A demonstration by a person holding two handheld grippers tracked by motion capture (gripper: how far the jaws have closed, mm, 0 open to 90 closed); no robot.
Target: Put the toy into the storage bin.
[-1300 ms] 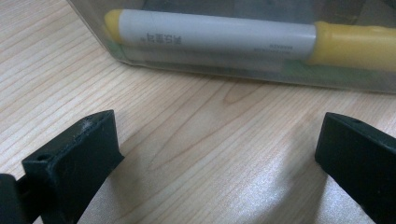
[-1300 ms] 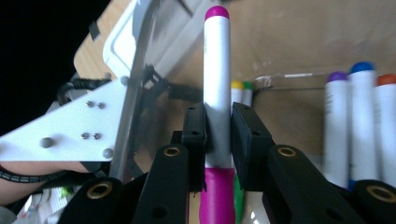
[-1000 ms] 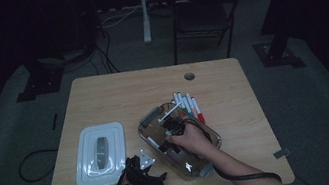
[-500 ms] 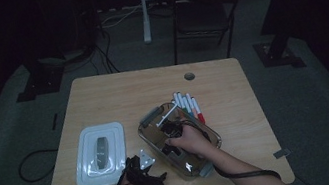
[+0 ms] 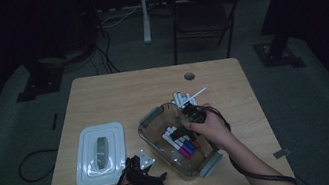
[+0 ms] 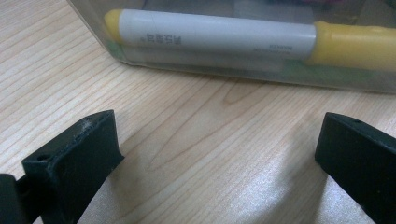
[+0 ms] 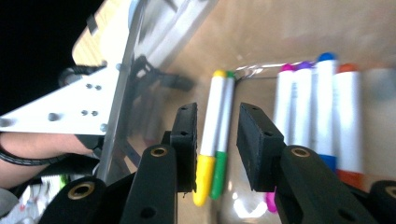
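Hovering over the clear plastic bin (image 5: pixel 157 124), the right hand-held gripper (image 7: pixel 215 140) has just been parting its jaws above the yellow marker (image 7: pixel 209 140) and green marker (image 7: pixel 222 135) lying inside. The left hand-held gripper (image 6: pixel 215 158) rests spread on the desk (image 6: pixel 187 121).

Counter (image 5: pixel 117 95) carried a lid (image 5: pixel 100 154) at front left and an open container (image 5: pixel 149 120) right of it, near centre front. Markers (image 5: pixel 181 145) lay side by side inside the container; a few more markers (image 5: pixel 181 99) lay on the counter just behind its far corner. Left gripper (image 5: pixel 144 160) sat on the counter between lid and container, right gripper (image 5: pixel 192 116) over the container's far right. Chair (image 5: pixel 205 14) stood behind the counter.
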